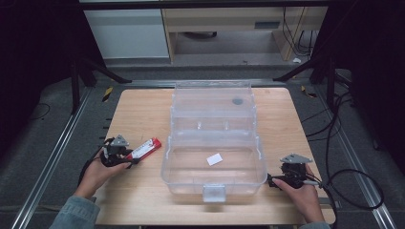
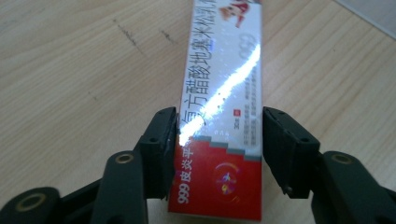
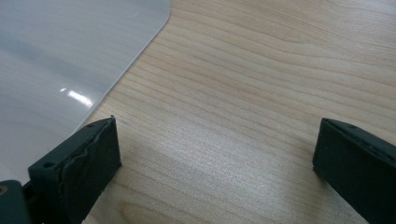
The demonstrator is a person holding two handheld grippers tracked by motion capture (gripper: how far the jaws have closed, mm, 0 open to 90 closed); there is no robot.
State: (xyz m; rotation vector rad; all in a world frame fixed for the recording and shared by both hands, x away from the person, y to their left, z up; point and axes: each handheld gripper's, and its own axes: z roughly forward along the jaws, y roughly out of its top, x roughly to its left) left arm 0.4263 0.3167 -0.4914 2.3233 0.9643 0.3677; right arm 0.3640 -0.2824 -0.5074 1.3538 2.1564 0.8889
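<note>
Left gripper (image 2: 217,149) pinching red-and-white ointment carton (image 2: 219,116) across its red end, flat on table (image 1: 143,124) left of clear bin (image 1: 213,143). Probably light, crushable, glossy (slippery). Right gripper (image 3: 217,163) spread, empty.

Carton (image 1: 144,148) lies on the table (image 1: 138,114) — left of the bin (image 1: 213,143).

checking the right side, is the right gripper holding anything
No, the right gripper has its jaws wide apart over bare wooden table.

The red-and-white box (image 2: 219,140) reads "999 皮炎平" on red; "复方醋酸地塞米松" on white.
</note>
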